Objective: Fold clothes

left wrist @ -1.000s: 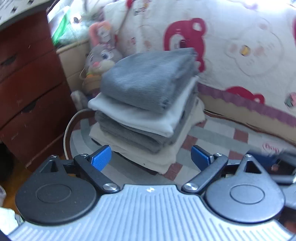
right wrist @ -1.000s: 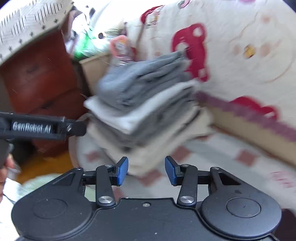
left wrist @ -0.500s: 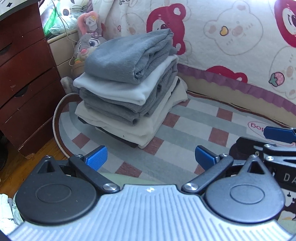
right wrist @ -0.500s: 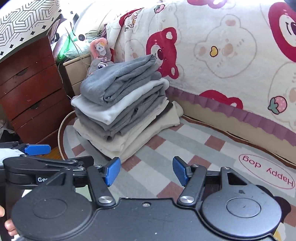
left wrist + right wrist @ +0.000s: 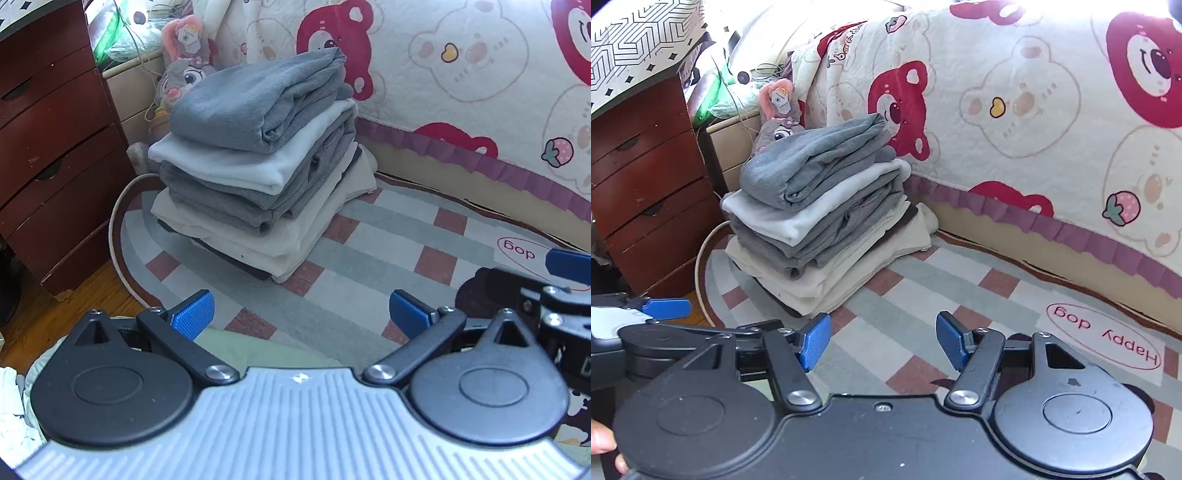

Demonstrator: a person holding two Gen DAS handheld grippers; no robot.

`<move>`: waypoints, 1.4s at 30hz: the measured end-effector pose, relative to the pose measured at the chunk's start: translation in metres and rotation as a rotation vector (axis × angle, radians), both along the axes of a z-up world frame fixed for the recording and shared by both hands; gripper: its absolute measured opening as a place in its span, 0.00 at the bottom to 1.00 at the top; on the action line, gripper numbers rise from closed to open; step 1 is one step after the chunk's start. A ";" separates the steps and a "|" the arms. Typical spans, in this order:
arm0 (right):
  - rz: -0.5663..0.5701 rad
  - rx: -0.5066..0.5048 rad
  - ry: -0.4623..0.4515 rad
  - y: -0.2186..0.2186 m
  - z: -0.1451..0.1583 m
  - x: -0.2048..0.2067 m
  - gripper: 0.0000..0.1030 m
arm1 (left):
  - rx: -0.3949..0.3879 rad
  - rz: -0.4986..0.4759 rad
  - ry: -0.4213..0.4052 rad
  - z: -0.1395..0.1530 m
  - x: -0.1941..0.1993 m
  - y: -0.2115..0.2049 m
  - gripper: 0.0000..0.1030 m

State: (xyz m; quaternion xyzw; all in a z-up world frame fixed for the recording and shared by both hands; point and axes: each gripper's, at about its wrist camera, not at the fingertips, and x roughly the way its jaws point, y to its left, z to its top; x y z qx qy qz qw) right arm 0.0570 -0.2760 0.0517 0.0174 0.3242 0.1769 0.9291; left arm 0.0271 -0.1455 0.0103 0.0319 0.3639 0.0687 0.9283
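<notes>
A stack of several folded clothes [image 5: 255,173], grey, white and cream, sits on a checked rug [image 5: 369,266] by the bed; it also shows in the right wrist view [image 5: 820,221]. A grey folded garment [image 5: 255,103] lies on top. My left gripper [image 5: 301,314] is open and empty, held above the rug in front of the stack. My right gripper [image 5: 882,343] is open and empty, to the right of the left one. A pale green cloth [image 5: 258,349] lies just under the left gripper.
A red-brown chest of drawers [image 5: 48,147] stands left of the stack. A bedspread with bear prints [image 5: 1034,110] hangs behind. A plush rabbit [image 5: 181,74] sits behind the stack. A wooden floor [image 5: 55,306] borders the rug. White cloth [image 5: 11,417] lies at the far left.
Both grippers have pulled back from the stack and steadied; the stack now looks smaller and farther. The right gripper's fingers have opened wider.
</notes>
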 end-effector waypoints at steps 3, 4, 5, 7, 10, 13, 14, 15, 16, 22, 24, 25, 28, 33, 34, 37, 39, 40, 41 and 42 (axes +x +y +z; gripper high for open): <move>-0.006 -0.001 0.002 -0.001 -0.001 0.000 0.66 | 0.001 0.026 -0.023 0.000 -0.001 -0.002 1.00; -0.010 -0.002 0.004 -0.001 -0.001 0.001 0.66 | -0.008 0.031 -0.015 -0.001 -0.001 -0.002 1.00; -0.015 -0.003 0.007 -0.002 -0.002 0.001 0.66 | -0.019 0.030 -0.004 -0.003 0.000 -0.002 1.00; -0.024 -0.007 0.009 -0.002 -0.002 0.001 0.66 | -0.031 0.027 0.013 -0.005 0.001 -0.002 1.00; -0.030 -0.010 0.009 -0.002 -0.001 0.000 0.66 | -0.031 0.027 0.017 -0.005 0.001 -0.003 1.00; -0.033 -0.003 0.011 -0.003 0.000 0.000 0.66 | -0.027 0.033 0.015 -0.004 0.001 -0.004 1.00; -0.033 -0.001 0.013 -0.003 0.000 0.000 0.66 | -0.022 0.034 0.014 -0.003 0.001 -0.004 1.00; -0.033 0.000 0.015 -0.003 0.000 0.000 0.66 | -0.018 0.035 0.012 -0.002 0.001 -0.004 1.00; -0.034 0.000 0.017 -0.003 0.000 0.000 0.66 | -0.013 0.037 0.012 -0.001 0.001 -0.004 1.00; -0.032 -0.013 0.015 0.001 0.001 -0.002 0.66 | -0.005 0.053 0.018 0.000 -0.001 -0.001 1.00; -0.028 -0.016 0.020 0.003 0.000 -0.001 0.66 | 0.010 0.066 0.018 0.000 -0.001 -0.001 1.00; -0.030 -0.016 0.027 0.003 -0.001 -0.001 0.66 | 0.023 0.070 0.020 -0.001 -0.002 -0.001 1.00; -0.030 -0.022 0.032 0.006 -0.002 -0.002 0.66 | 0.038 0.077 0.027 -0.001 -0.002 0.001 1.00; -0.018 -0.037 0.040 0.011 -0.004 -0.005 0.66 | 0.028 0.080 0.058 -0.004 -0.002 0.007 1.00; -0.014 -0.041 0.043 0.012 -0.004 -0.005 0.66 | 0.033 0.076 0.054 -0.005 -0.003 0.008 1.00; -0.008 -0.052 0.037 0.017 -0.003 -0.006 0.66 | 0.041 0.085 0.052 -0.005 -0.004 0.011 1.00; -0.003 -0.059 0.029 0.018 -0.002 -0.007 0.66 | 0.029 0.085 0.053 -0.005 -0.004 0.014 1.00; -0.002 -0.057 0.029 0.019 -0.002 -0.007 0.66 | 0.026 0.083 0.055 -0.005 -0.004 0.015 1.00; 0.000 -0.054 0.031 0.019 -0.002 -0.006 0.66 | 0.025 0.082 0.055 -0.005 -0.005 0.016 1.00; 0.001 -0.050 0.036 0.019 -0.003 -0.006 0.66 | 0.027 0.080 0.054 -0.004 -0.005 0.016 1.00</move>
